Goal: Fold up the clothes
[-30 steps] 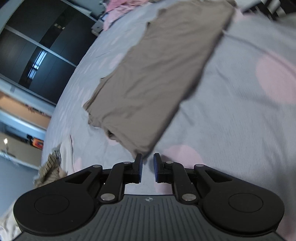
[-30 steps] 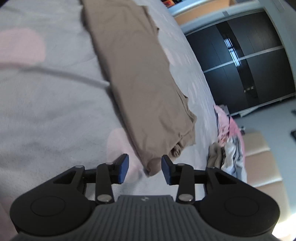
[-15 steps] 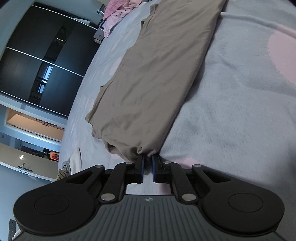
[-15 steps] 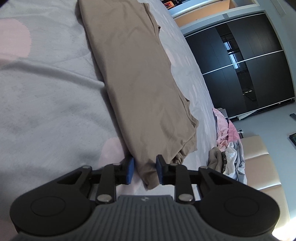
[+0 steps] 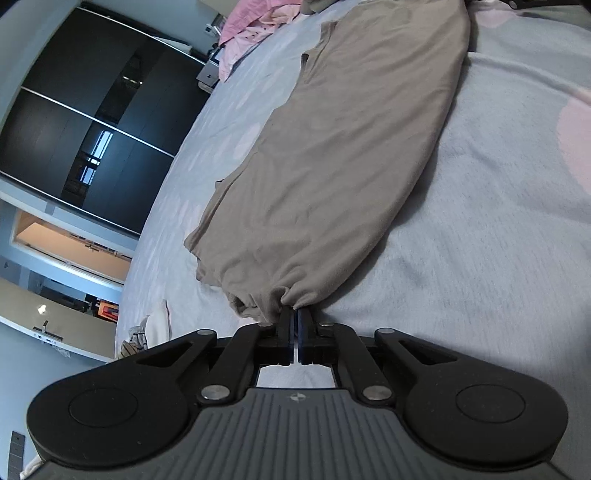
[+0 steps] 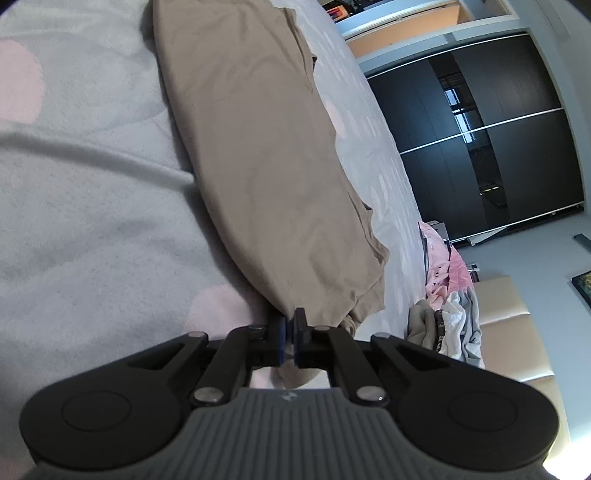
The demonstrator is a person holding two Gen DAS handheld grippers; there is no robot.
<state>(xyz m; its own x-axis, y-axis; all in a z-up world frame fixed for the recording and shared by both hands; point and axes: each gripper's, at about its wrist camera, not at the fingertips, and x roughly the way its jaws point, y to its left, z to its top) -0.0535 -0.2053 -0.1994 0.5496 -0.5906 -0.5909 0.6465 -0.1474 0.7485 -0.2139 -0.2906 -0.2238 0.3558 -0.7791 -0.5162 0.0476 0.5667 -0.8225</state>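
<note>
Taupe garment (image 5: 343, 177); grey bedspread (image 5: 480, 229), pink dots; black wardrobe (image 5: 92, 122); pink clothes pile (image 5: 247, 26).

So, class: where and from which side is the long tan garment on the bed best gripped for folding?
At its two narrow ends, coming in low along its length. The tan garment lies as a long flat strip, so end corners control it; the left gripper and right gripper pinch there.

A grey bedspread (image 5: 480, 221) with pale pink spots carries a long folded taupe garment (image 5: 332, 166).

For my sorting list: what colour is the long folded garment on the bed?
Plain taupe-brown, with no pattern; the long folded garment shows best in the left wrist view.
</note>
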